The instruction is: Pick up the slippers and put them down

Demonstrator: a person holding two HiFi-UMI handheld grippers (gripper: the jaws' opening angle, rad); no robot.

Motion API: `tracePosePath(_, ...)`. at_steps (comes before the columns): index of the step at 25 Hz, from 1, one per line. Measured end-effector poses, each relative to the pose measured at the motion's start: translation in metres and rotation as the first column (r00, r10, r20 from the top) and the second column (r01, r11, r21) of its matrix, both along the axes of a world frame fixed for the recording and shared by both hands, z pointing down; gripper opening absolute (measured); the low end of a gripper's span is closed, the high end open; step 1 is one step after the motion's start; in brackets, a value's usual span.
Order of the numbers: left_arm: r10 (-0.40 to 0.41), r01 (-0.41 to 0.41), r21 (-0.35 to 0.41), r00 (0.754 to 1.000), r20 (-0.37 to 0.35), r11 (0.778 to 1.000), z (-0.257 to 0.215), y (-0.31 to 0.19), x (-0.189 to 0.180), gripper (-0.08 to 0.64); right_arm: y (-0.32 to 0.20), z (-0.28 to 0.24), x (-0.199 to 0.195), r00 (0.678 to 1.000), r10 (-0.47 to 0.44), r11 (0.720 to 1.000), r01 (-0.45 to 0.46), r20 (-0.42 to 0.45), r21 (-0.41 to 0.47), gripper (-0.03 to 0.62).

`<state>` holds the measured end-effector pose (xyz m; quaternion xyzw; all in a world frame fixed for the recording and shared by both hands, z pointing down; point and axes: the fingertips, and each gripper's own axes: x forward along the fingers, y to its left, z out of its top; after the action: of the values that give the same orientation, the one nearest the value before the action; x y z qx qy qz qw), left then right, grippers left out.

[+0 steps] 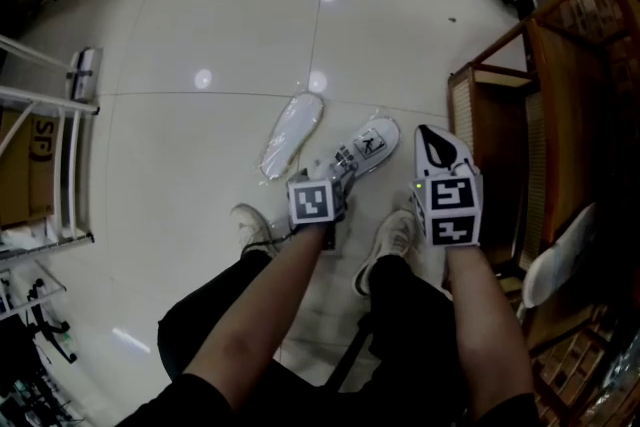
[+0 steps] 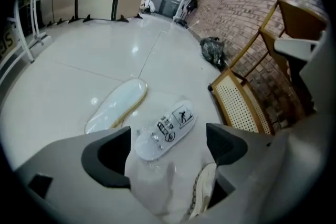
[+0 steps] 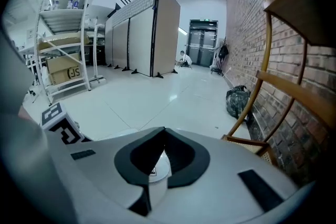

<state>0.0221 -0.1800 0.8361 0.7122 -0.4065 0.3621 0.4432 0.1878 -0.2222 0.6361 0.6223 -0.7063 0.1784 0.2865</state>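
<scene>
Two slippers lie on the pale floor [image 1: 200, 15] ahead of the left gripper [image 2: 168, 136], whose jaws stand wide apart with nothing grasped. The labelled slipper [image 2: 165, 131] lies just beyond its fingertips, framed between them but untouched. The plain slipper [image 2: 116, 105] lies farther ahead and to the left, apart from the first. A held slipper [image 3: 156, 173], white with a small label, is clenched edge-on between the pads of the right gripper [image 3: 163, 139], which is carried above the floor, with a wooden chair [image 1: 500, 115] ahead of it to the right.

The putting-down step is judged to be in hand: done on the left, not yet on the right. Next, the right gripper would need to be lowered to bare floor beside the pair, clear of the person's shoe [image 2: 202, 191]. Its jaws should be parted only once the slipper rests flat.
</scene>
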Motion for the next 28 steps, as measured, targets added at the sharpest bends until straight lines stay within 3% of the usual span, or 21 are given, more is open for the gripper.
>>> tracePosePath(3,0.01,-0.004,0.12,0.999,-0.048,0.993,-0.051,-0.035,0.004,0.453,-0.005,-0.024,-0.004,1.0,-0.011,0.999,0.012,-0.026,0.045,0.011)
tracePosePath(6,0.032,-0.004,0.237,0.993,-0.115,0.972,-0.115,-0.06,0.004,0.445,-0.007,-0.063,-0.005,0.998,-0.004,0.993,0.011,-0.059,0.116,0.011)
tracePosePath(9,0.04,0.026,0.356,0.984,-0.176,0.934,-0.187,-0.076,-0.003,0.342,-0.006,-0.109,-0.009,0.999,0.036,0.981,-0.032,-0.017,0.194,0.011)
tracePosePath(15,0.109,0.087,0.641,0.96,-0.259,0.762,-0.348,-0.088,-0.026,0.078,0.016,-0.209,-0.041,1.0,0.024,0.932,-0.02,-0.005,0.363,0.011)
tracePosePath(20,0.133,0.137,0.726,0.944,-0.302,0.674,-0.435,-0.053,-0.051,0.031,0.051,-0.267,-0.071,1.0,-0.009,0.908,0.011,-0.006,0.42,0.011)
tracePosePath(22,0.155,0.132,0.77,0.945,-0.288,0.625,-0.465,-0.037,-0.059,0.008,0.064,-0.287,-0.081,1.0,-0.019,0.896,0.022,-0.011,0.443,0.011)
tracePosePath(24,0.195,0.104,0.827,0.948,-0.25,0.553,-0.495,-0.02,-0.066,0.003,0.077,-0.309,-0.089,0.999,-0.032,0.874,0.034,-0.014,0.485,0.011)
tracePosePath(27,0.251,0.046,0.906,0.954,-0.165,0.42,-0.534,0.009,-0.078,0.003,0.103,-0.338,-0.097,0.998,-0.052,0.836,0.055,-0.022,0.546,0.011)
tracePosePath(28,0.264,0.033,0.922,0.954,-0.144,0.386,-0.542,0.02,-0.082,0.003,0.114,-0.344,-0.098,0.998,-0.056,0.826,0.058,-0.021,0.561,0.011)
